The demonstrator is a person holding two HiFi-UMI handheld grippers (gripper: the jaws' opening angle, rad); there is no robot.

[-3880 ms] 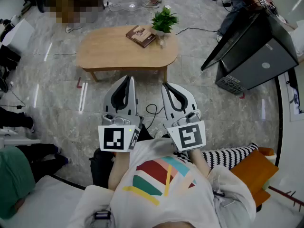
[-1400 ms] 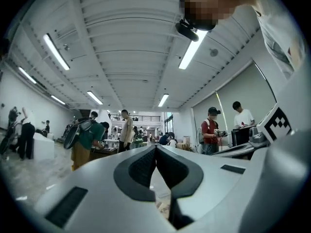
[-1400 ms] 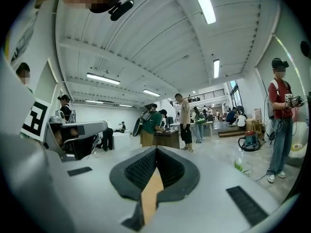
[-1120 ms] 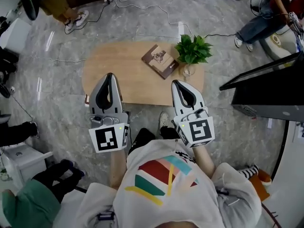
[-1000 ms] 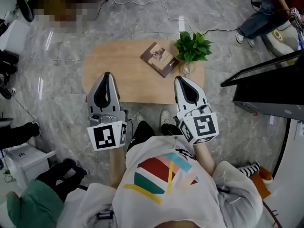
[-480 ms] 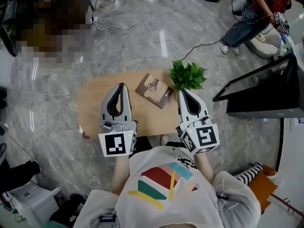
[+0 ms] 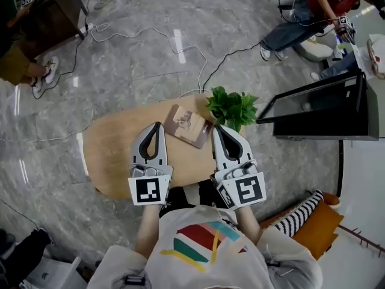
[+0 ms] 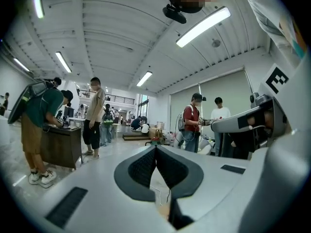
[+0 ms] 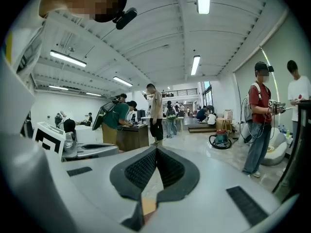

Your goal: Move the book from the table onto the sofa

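A brown book (image 7: 187, 125) lies flat on the oval wooden table (image 7: 114, 155), next to a green potted plant (image 7: 231, 107). In the head view both grippers hover over the table's near part. My left gripper (image 7: 157, 125) is shut and empty, its tip just left of the book. Just right of the book, below the plant, my right gripper (image 7: 216, 127) is also shut and empty. In the left gripper view the left gripper (image 8: 155, 147) points out level across the room with its jaws together. The right gripper (image 9: 156, 148) looks the same in the right gripper view. The book shows in neither gripper view.
A black monitor (image 7: 319, 107) stands to the right of the table. Cables (image 7: 174, 71) trail over the marble floor beyond it. People (image 7: 295, 17) sit at the upper right. A striped cushion (image 7: 304, 212) and an orange one (image 7: 322, 221) lie at the lower right.
The person has walked up to the table. Both grippers have come forward over its near edge to either side of the book, jaws shut throughout.
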